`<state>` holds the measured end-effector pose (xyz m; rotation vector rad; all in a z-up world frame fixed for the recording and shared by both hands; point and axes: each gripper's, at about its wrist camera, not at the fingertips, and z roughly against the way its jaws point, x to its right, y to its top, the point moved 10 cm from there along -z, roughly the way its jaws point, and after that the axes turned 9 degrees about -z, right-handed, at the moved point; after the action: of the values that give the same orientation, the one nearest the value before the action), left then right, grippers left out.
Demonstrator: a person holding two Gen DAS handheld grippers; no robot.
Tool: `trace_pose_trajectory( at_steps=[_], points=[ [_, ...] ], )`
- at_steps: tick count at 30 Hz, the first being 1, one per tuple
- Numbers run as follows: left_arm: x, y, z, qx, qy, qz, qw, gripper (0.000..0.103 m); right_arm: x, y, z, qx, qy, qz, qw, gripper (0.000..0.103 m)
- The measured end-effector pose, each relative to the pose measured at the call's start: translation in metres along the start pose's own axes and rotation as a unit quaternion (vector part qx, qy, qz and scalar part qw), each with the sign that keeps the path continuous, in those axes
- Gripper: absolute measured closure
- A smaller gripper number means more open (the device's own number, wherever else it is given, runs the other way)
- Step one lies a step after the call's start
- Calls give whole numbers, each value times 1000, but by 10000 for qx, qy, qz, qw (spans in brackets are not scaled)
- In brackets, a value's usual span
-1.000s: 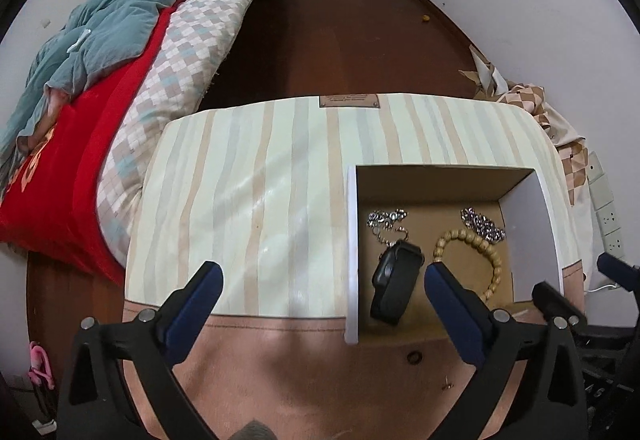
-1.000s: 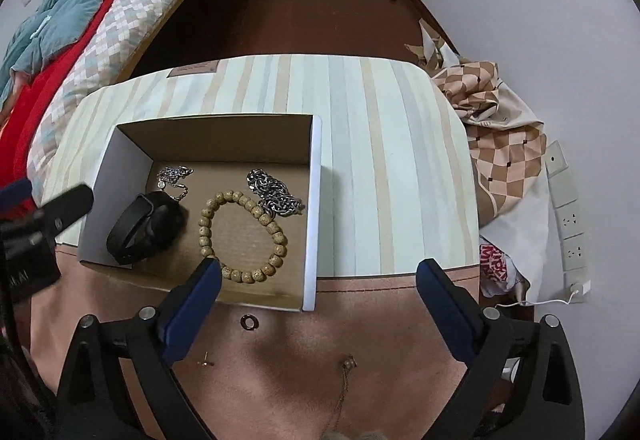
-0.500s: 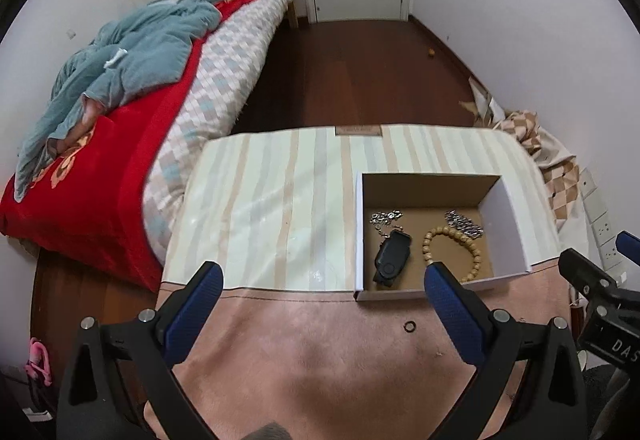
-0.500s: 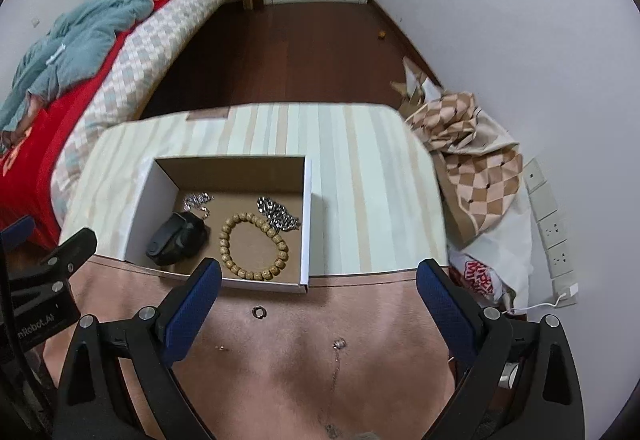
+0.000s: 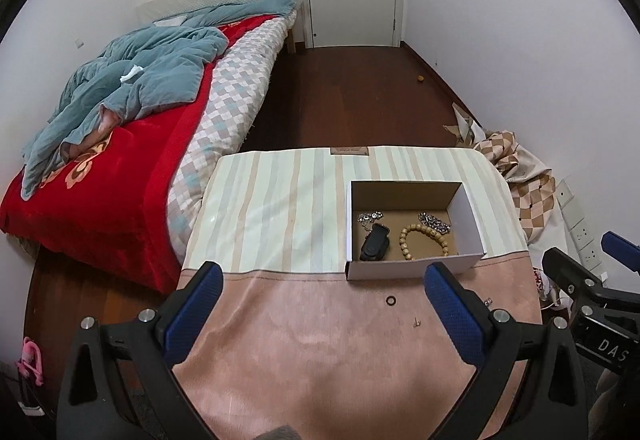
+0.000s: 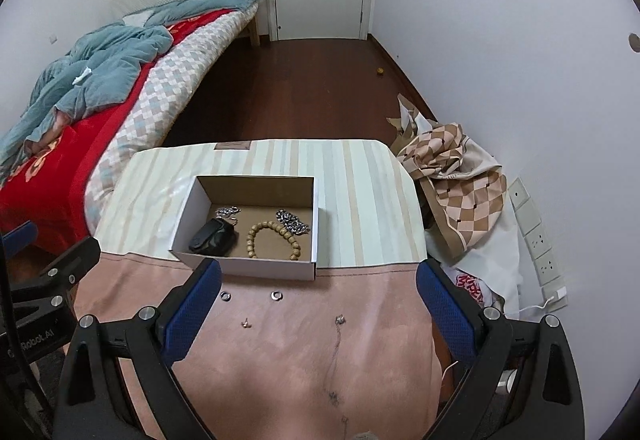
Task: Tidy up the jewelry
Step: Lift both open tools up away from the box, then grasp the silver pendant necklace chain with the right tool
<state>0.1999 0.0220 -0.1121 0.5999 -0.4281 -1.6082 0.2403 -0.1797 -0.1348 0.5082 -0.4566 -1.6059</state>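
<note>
An open white cardboard box (image 5: 464,211) (image 6: 184,220) stands on the table. It holds a wooden bead bracelet (image 5: 426,240) (image 6: 276,238), a black watch (image 5: 375,242) (image 6: 212,236) and two silver chains (image 5: 434,220) (image 6: 294,222). In front of the box, on the pink cloth, lie two small rings (image 6: 276,295) (image 6: 226,296), an earring stud (image 6: 246,323) and a thin chain necklace (image 6: 336,352). One ring (image 5: 390,300) and a stud (image 5: 417,321) show in the left wrist view. My left gripper (image 5: 324,314) and right gripper (image 6: 318,310) are both open and empty, well above and behind these items.
The table (image 5: 280,207) carries a striped cloth at the far half and a pink cloth (image 6: 360,360) at the near half. A bed (image 5: 120,143) with red and blue bedding stands on the left. A checkered bag (image 6: 452,167) and wall sockets are on the right.
Both grippers have risen and pulled back from the box, so the table and room look smaller. The loose rings, stud and necklace have come into view. Nothing was grasped.
</note>
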Motion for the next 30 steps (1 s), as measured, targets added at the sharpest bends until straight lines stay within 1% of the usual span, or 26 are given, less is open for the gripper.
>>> trace_pose_trajectory(
  at_steps=[7, 9, 11, 14, 17, 22, 23, 25, 26, 27, 30],
  points=[
    [0, -23, 0, -201, -8, 181, 9996, 0, 8, -21, 10, -129, 184, -157, 9996, 4],
    [2, -34, -4, -299, -22, 210, 9993, 0, 18, -30, 10, -158, 180, -298, 9993, 4],
    [5, -44, -11, -399, 28, 181, 9990, 0, 34, -39, 5, -201, 89, -454, 9987, 4],
    [12, -64, -28, -573, 123, 95, 9982, 0, 61, -58, -12, -437, -54, -737, 9963, 4],
    [19, -83, -47, -793, 137, 27, 9967, 0, 84, -84, -33, -726, -174, -931, 9929, 4],
    [34, -117, -74, -1203, 95, -160, 9926, 0, 101, -139, -66, -1287, -226, -952, 9868, 5],
    [35, -122, -78, -1252, 92, -183, 9919, 0, 100, -151, -73, -1393, -238, -894, 9859, 6],
    [37, -129, -84, -1344, 91, -221, 9906, 0, 98, -167, -82, -1473, -227, -815, 9855, 16],
    [38, -133, -86, -1386, 82, -236, 9900, 0, 95, -175, -88, -1526, -208, -756, 9852, 19],
    [39, -136, -88, -1426, 80, -248, 9894, 0, 91, -183, -93, -1560, -178, -692, 9852, 24],
    [39, -141, -92, -1488, 80, -274, 9885, 0, 82, -197, -106, -1566, -181, -485, 9863, 34]
  ],
)
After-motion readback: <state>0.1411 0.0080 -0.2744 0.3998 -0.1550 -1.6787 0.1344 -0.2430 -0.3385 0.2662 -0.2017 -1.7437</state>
